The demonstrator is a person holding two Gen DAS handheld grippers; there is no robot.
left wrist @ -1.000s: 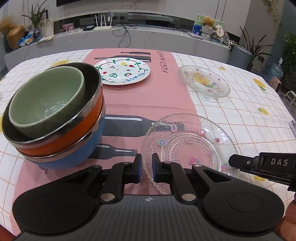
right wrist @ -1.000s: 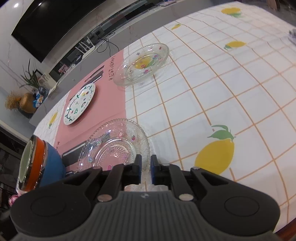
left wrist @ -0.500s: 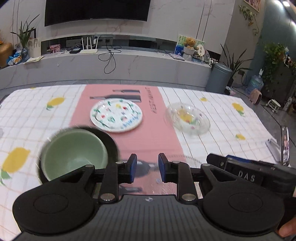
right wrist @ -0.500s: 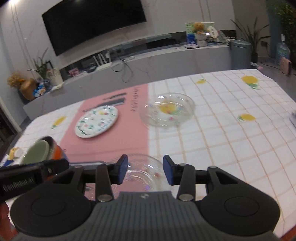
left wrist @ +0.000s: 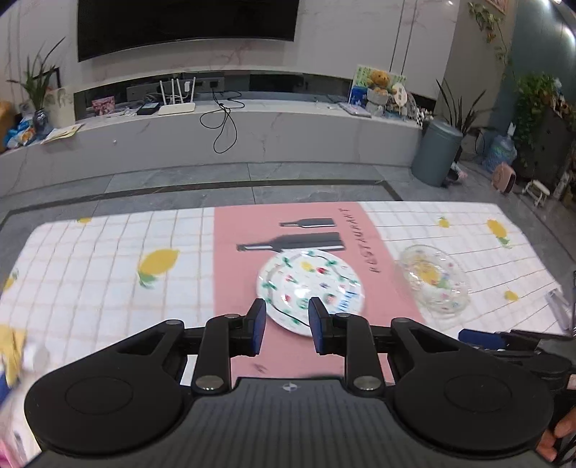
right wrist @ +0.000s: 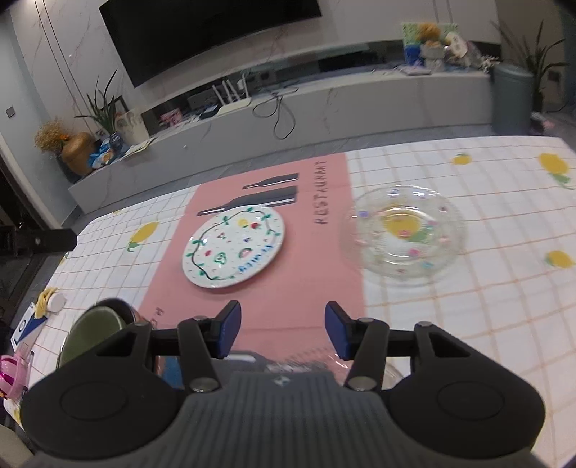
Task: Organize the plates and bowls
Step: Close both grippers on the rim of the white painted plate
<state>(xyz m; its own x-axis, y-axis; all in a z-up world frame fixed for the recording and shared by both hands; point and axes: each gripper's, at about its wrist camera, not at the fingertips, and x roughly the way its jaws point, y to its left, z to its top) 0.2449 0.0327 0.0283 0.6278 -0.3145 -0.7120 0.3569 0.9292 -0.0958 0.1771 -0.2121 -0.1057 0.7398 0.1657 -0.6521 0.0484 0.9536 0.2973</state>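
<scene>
The tabletop [left wrist: 90, 266] is covered by a white checked cloth printed with lemons, with a pink runner [right wrist: 273, 288] marked RESTAURANT laid down its middle. Beyond it, a long grey media bench [left wrist: 252, 136] and a dark television [left wrist: 187, 25] on a marble wall are seen, with potted plants and a grey bin [left wrist: 437, 153] at the sides.

The painted white plate [right wrist: 234, 246] lies flat on the runner, and the clear glass plate [right wrist: 403, 230] with the yellow centre rests to its right on the checked cloth, apart from it. A stack of bowls with a green bowl [right wrist: 91, 334] uppermost is seen at the lower left of the right wrist view (partly hidden behind the tool).

The left gripper [left wrist: 287, 325] is held above the tabletop with its fingers parted a little and nothing between them. The right gripper [right wrist: 282, 329] is spread wider, likewise empty; a patterned glass edge is glimpsed just under its body.

A second earlier both pairs of fingers were almost closed at the rim of the nearer glass plate; they have since been opening and have been lifted away, so that more of the room is now taken in.
</scene>
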